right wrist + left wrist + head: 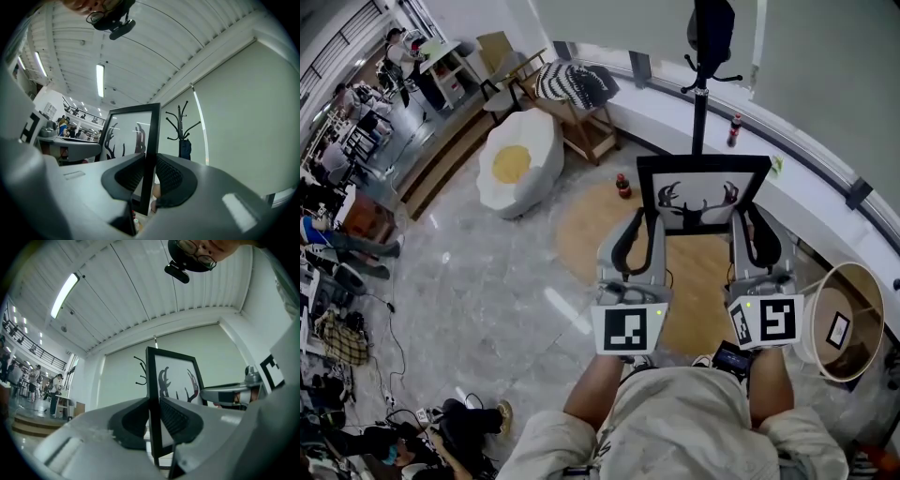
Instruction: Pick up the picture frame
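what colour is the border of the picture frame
Black. The picture frame shows it best in the head view.

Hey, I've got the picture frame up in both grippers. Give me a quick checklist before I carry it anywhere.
1. Left gripper jaws shut on the picture frame's left edge: ok.
2. Right gripper jaws shut on its right edge: ok.
3. Frame upright, top edge level: ok.
4. Gap to the coat stand behind it: cannot tell.
5. Grip firm enough not to slip: cannot tell.
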